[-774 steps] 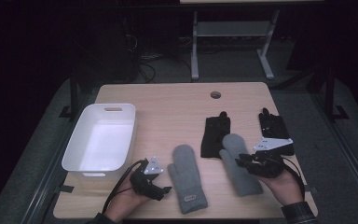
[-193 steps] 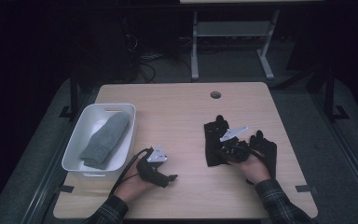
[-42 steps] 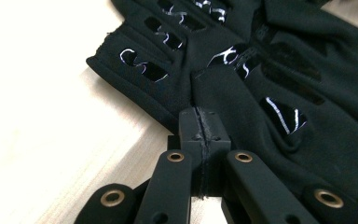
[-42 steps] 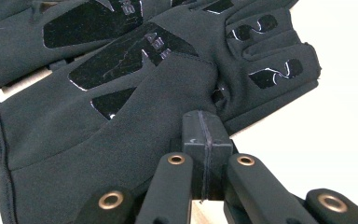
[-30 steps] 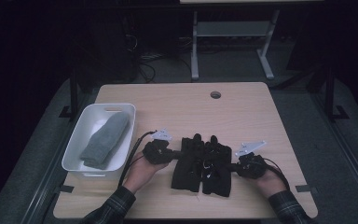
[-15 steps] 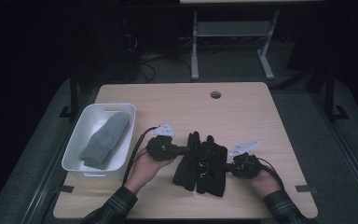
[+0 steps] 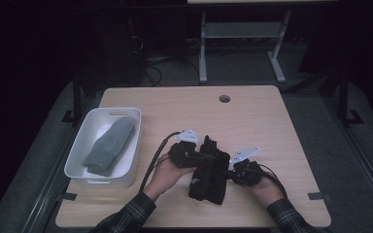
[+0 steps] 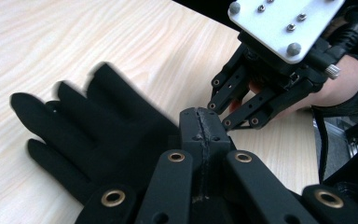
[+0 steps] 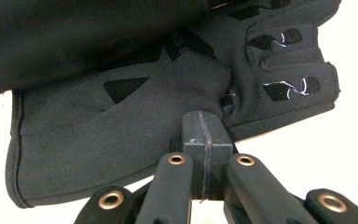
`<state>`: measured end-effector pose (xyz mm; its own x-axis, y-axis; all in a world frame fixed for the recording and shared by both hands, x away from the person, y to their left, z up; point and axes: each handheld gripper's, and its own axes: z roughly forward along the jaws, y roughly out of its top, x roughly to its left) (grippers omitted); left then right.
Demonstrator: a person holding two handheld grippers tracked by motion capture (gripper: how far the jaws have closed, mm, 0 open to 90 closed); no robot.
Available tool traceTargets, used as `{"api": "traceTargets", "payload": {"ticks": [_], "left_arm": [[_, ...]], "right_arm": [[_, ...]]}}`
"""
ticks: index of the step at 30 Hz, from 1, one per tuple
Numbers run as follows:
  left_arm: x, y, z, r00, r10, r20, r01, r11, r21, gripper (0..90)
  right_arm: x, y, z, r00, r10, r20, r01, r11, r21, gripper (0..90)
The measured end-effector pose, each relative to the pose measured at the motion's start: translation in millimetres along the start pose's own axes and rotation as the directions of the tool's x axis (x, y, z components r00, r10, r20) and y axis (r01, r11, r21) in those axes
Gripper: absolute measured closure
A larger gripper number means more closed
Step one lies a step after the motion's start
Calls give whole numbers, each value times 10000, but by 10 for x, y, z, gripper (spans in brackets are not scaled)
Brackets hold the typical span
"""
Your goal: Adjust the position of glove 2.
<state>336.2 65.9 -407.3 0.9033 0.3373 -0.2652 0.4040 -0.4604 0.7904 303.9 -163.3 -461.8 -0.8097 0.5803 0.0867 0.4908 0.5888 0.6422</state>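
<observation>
A pair of black gloves [image 7: 209,172] lies stacked near the front middle of the wooden table [image 7: 252,116], fingers pointing toward twelve o'clock. The left gripper [image 7: 190,154] sits at the gloves' ten o'clock with its jaws pressed together; whether fabric is pinched between them cannot be told. The right gripper [image 7: 237,171] sits at their three o'clock, jaws likewise clenched, tip against the edge of a glove. At nine o'clock a white bin [image 7: 80,162] holds grey mittens [image 7: 109,145]. A round hole [image 7: 224,98] marks the tabletop at twelve o'clock. Beyond stands a metal frame [image 7: 243,43] in a dark room with cables [image 7: 160,56] on grey floor.
</observation>
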Motion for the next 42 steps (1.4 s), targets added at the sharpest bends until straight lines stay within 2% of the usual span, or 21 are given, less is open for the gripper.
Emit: {"api": "traceTargets", "payload": {"ticks": [6, 12, 16, 20, 22, 25, 27, 32, 33, 36, 38, 39, 42], "left_arm": [[-28, 20, 137, 9999, 37, 157, -38, 10000, 66, 896], [-34, -8, 135, 9998, 65, 206, -66, 10000, 43, 894], [-46, -74, 170, 9998, 95, 180, -101, 9995, 294, 893], [-77, -149, 240, 9998, 128, 148, -135, 9985, 521, 880], [-101, -171, 289, 9996, 206, 194, -219, 9973, 699, 879], [-164, -202, 387, 9989, 308, 340, -339, 9949, 945, 879], [-201, -223, 459, 9979, 516, 393, -562, 9904, 1265, 870], [-230, -270, 578, 9977, 558, 397, -624, 9798, 1902, 873], [-224, -279, 585, 9977, 558, 379, -624, 9771, 2035, 873], [-220, -298, 580, 9981, 476, 392, -547, 9767, 2074, 884], [-215, -301, 553, 9979, 534, 373, -602, 9740, 2182, 888], [-208, -301, 531, 9972, 657, 352, -721, 9703, 2309, 889], [-193, -329, 462, 9977, 641, 237, -679, 9687, 2390, 889]], "right_arm": [[-36, -24, -49, 9999, 84, 108, -83, 10000, -51, 900], [-194, -148, -238, 9965, 613, 560, -599, 9979, -263, 896], [-308, -240, -313, 9905, 1098, 831, -1064, 9933, -450, 707], [-407, -320, -335, 9808, 1360, 1395, -1283, 9897, -629, 429], [-465, -359, -321, 9751, 1470, 1660, -1391, 9885, -587, 363], [-513, -392, -297, 9683, 1587, 1930, -1507, 9870, -557, 309], [-526, -398, -276, 9655, 1567, 2078, -1489, 9874, -530, 278], [-519, -394, -244, 9649, 1524, 2138, -1416, 9878, -650, 235], [-527, -399, -241, 9653, 1551, 2100, -1440, 9873, -670, 225], [-537, -430, -231, 9661, 1578, 2043, -1411, 9855, -937, 203], [-539, -442, -229, 9658, 1598, 2042, -1420, 9849, -992, 187], [-548, -446, -221, 9655, 1565, 2079, -1366, 9848, -1070, 167], [-552, -465, -207, 9629, 1702, 2096, -1465, 9814, -1239, 137]]}}
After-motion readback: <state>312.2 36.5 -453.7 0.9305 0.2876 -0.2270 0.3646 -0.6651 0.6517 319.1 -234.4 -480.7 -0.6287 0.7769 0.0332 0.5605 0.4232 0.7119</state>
